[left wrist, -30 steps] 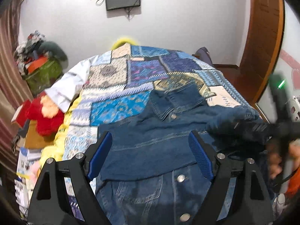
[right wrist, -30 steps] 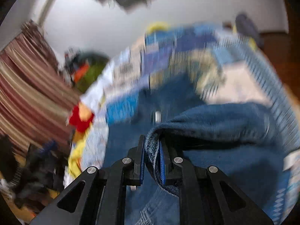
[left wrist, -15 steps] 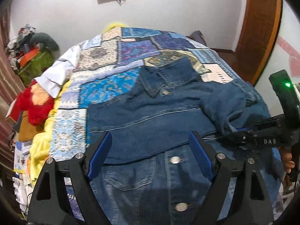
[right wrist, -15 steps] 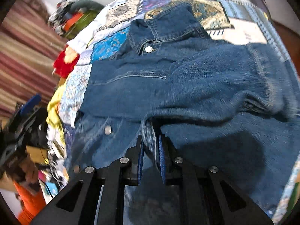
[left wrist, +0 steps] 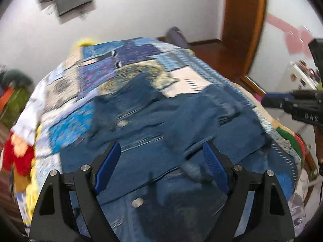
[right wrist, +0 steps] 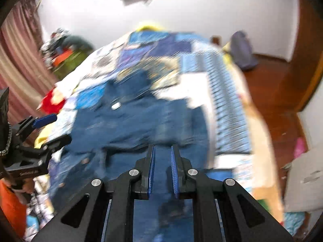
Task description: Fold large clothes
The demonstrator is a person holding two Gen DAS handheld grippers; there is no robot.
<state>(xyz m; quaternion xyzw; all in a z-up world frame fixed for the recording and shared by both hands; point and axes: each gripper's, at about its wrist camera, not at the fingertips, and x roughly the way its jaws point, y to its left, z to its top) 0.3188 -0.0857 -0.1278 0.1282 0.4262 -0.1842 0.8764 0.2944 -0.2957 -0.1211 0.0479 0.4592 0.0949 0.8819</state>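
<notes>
The denim jacket (left wrist: 161,133) lies spread across the near half of the bed's patchwork quilt (left wrist: 129,60) (collar toward the far edge). The left gripper (left wrist: 161,161) hovers above it, fingers wide apart and empty. The right gripper (right wrist: 162,159) is slightly parted, gripping nothing.

Right tool (right wrist: 163,157) slightly parted, empty, above denim jacket (right wrist: 129,125) on patchwork quilt (right wrist: 222,92).

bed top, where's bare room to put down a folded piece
Free: patchwork quilt beyond the denim jacket collar, toward the far wall, and a strip along its right edge. Crowded: the near half under the jacket, and the left edge by the red plush toy.
</notes>
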